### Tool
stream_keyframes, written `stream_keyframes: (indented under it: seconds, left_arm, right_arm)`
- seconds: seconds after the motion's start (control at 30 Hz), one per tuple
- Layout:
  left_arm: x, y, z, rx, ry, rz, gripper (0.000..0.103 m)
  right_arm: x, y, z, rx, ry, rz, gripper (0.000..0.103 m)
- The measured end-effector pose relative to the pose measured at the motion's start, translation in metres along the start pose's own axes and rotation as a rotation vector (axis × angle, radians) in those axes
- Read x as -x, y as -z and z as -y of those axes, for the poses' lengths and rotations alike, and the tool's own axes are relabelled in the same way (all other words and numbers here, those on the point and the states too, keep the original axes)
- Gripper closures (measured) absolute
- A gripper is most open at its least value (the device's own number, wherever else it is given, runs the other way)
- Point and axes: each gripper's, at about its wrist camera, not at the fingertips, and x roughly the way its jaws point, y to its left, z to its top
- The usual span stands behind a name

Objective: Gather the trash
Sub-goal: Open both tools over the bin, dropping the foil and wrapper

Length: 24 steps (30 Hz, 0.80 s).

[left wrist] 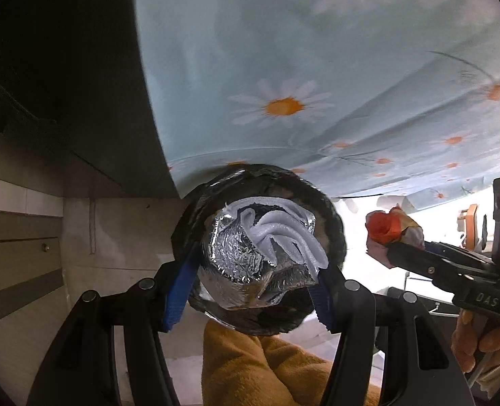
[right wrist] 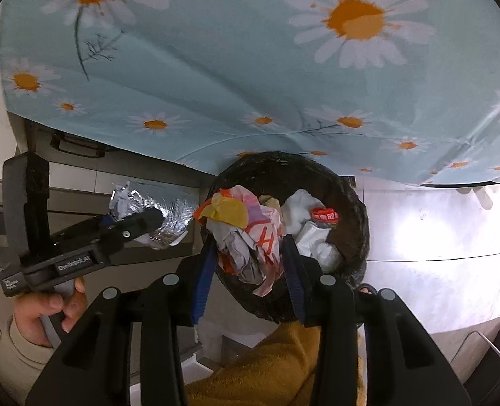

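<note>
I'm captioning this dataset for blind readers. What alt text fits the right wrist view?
The right gripper is shut on a crumpled red-and-yellow wrapper above a dark bin already holding white paper scraps. At left, the left gripper holds crumpled foil; a daisy-print blue tablecloth fills the top.

From where I sit, a pale blue tablecloth (right wrist: pixel 236 77) printed with white and orange daisies fills the top of both views, its hem hanging over the table edge. Below it I see a mustard-yellow fleece garment (right wrist: pixel 277 365) rising from the bottom edge. At left, grey cabinet fronts (left wrist: pixel 20 237) run in bands, and a dark handle (right wrist: pixel 75 145) shows just beneath the cloth. A shiny metal surface (right wrist: pixel 436 237) glares at right.
</note>
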Motion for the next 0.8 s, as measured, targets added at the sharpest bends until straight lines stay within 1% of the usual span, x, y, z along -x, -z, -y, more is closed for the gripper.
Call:
stream_keyframes:
  seconds: [0.07,0.17,0.2,0.23,0.3,0.37,0.5,0.63,0.8]
  left_arm:
    - [-0.005,0.000,-0.003,0.001,0.000,-0.011,0.045]
    - [-0.014,-0.001,-0.004,-0.005,0.001,-0.026,0.043]
    - [-0.018,-0.001,-0.004,-0.002,0.009,-0.045,0.039]
    - [-0.021,-0.001,-0.003,-0.004,0.012,-0.064,0.036]
    - [-0.022,0.000,-0.002,-0.003,-0.004,-0.063,0.034]
    - [-0.022,0.000,-0.001,0.003,0.008,-0.074,0.034]
    - [-0.018,0.000,-0.003,0.021,0.015,-0.064,0.034]
    - [-0.010,0.002,-0.004,0.040,0.007,-0.045,0.034]
    - [0.006,0.016,-0.002,0.068,-0.006,-0.011,0.034]
  right_arm:
    - [-0.005,-0.003,-0.001,0.001,-0.001,-0.001,0.062]
    - [-0.009,-0.009,-0.002,-0.004,-0.010,0.018,0.059]
    - [-0.009,-0.010,-0.002,-0.011,-0.019,0.023,0.050]
    - [-0.009,-0.012,-0.002,-0.020,-0.022,0.030,0.048]
    - [-0.008,-0.013,-0.003,-0.028,-0.014,0.036,0.047]
    - [-0.006,-0.013,-0.004,-0.035,-0.013,0.036,0.047]
    - [0.002,-0.010,-0.006,-0.036,-0.005,0.036,0.047]
    - [0.008,-0.006,-0.003,-0.028,-0.007,0.029,0.047]
    - [0.017,0.002,-0.003,0.010,-0.015,0.023,0.047]
